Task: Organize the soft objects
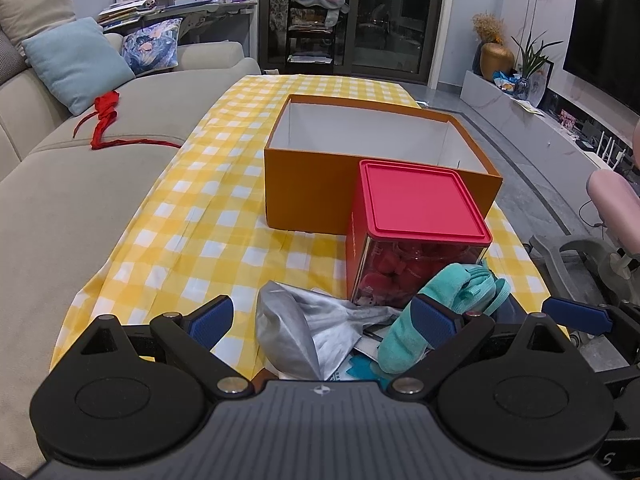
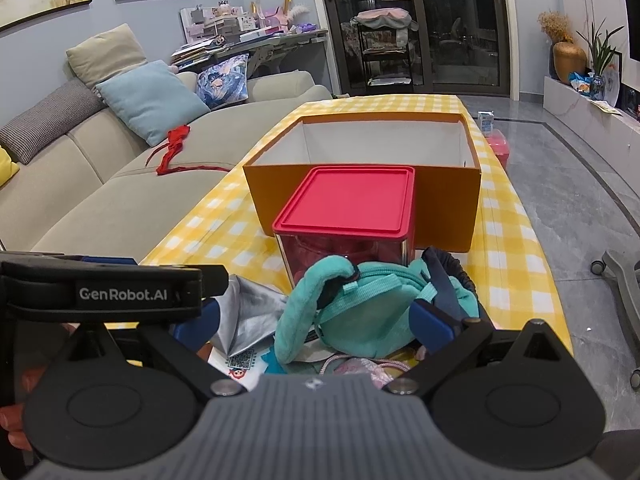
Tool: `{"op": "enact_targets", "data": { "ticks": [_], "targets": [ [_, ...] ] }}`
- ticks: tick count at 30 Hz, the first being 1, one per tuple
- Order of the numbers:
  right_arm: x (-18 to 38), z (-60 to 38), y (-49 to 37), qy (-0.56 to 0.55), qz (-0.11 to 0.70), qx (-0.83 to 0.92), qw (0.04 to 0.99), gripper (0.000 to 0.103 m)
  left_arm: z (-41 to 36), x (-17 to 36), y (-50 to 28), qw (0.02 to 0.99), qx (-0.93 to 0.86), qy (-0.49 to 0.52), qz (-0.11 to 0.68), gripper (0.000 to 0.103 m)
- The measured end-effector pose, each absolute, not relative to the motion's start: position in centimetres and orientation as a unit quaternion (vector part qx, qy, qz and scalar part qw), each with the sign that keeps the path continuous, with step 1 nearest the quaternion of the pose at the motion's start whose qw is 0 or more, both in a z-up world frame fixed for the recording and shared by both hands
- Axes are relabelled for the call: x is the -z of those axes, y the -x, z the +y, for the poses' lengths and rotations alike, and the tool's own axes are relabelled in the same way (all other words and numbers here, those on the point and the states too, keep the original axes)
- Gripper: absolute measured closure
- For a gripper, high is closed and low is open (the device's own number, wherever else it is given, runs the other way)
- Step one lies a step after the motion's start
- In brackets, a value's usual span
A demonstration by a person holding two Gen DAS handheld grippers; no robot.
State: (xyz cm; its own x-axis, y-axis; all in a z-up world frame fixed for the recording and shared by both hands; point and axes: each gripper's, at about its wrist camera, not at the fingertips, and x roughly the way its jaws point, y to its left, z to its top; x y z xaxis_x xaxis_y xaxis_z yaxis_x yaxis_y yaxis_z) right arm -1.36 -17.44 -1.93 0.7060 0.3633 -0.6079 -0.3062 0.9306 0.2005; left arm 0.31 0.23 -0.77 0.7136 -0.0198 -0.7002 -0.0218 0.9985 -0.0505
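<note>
Blocking orange box (image 2: pixel 448 216): red-lid container (image 2: pixel 348 208), w/ both grippers (image 1: pixel 324 320) (image 2: pixel 316 324) wide over teal pouch (image 2: pixel 360 312).

Lidded container (image 1: pixel 416 236) before open box (image 1: pixel 376 160); soft pile (image 1: pixel 440 308) nearest.

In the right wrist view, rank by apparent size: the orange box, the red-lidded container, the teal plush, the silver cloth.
1. orange box
2. teal plush, though nearness to the camera inflates it
3. red-lidded container, close to the plush, unsure
4. silver cloth, partly hidden
</note>
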Motion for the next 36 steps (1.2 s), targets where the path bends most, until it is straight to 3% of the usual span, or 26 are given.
{"op": "enact_targets", "data": {
  "ticks": [31, 36],
  "targets": [
    [2.1, -17.9, 0.8, -0.049, 0.346, -0.182, 0.919, 0.004, 1.4, 0.6, -0.4, 0.925, -0.018, 0.034, 0.378, 0.000],
    [2.2, -19.7, -0.6, 0.008, 0.340, -0.152, 0.928, 0.004, 1.8, 1.2, -0.8, 0.911, -0.008, 0.052, 0.410, 0.000]
  ]
}}
